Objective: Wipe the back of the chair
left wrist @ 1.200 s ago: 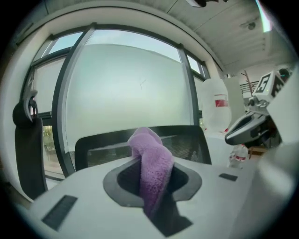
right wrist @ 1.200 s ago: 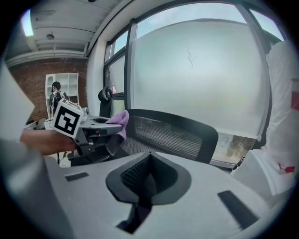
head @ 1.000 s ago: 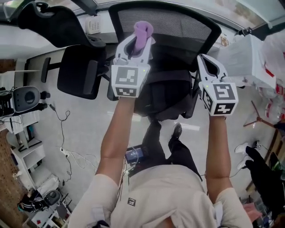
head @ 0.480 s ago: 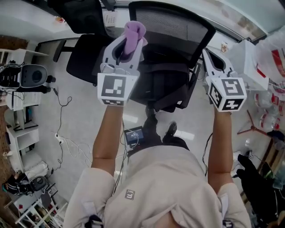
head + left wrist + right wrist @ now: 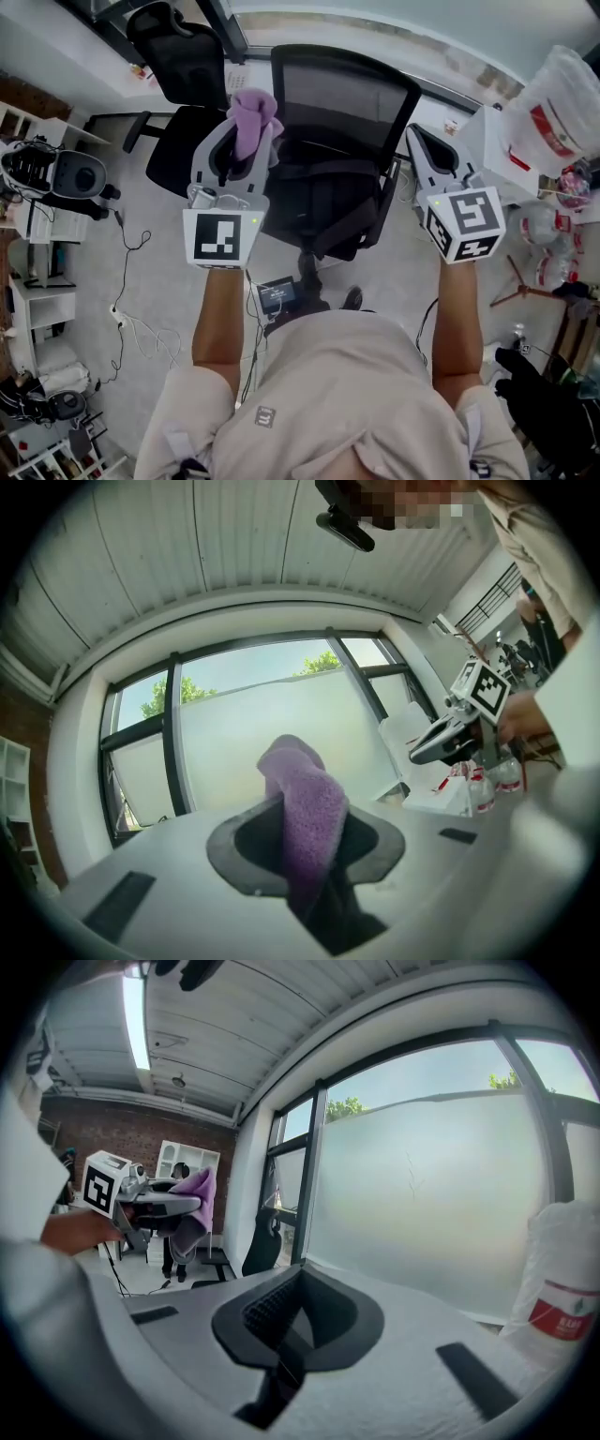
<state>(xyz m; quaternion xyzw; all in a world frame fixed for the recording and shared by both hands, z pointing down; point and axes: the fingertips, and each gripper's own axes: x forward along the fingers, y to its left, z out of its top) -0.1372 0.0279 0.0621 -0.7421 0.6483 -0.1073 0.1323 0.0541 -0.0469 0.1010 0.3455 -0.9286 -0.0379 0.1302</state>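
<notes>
Reaching out over a pale, glossy floor (image 5: pixel 141 272), both bare forearms hold their grippers at either side of the black mesh-backed chair (image 5: pixel 347 94). Loose white cables (image 5: pixel 141 323) trail across the floor at the left, by white shelving (image 5: pixel 42 309).

The left gripper (image 5: pixel 246 136) has its fingers clamped on a purple cloth (image 5: pixel 251 114), which sticks up past the tips just beside the left edge of the chair's back; whether it touches the mesh cannot be told. The right gripper (image 5: pixel 419 142) has its fingers pressed together with nothing between them, close to the back's right edge.

A second black chair (image 5: pixel 183 56) stands just beyond on the left, and a white plastic bag (image 5: pixel 553 108) on the right. Farthest off, a frosted window (image 5: pixel 234 733) in dark frames spans the wall.
</notes>
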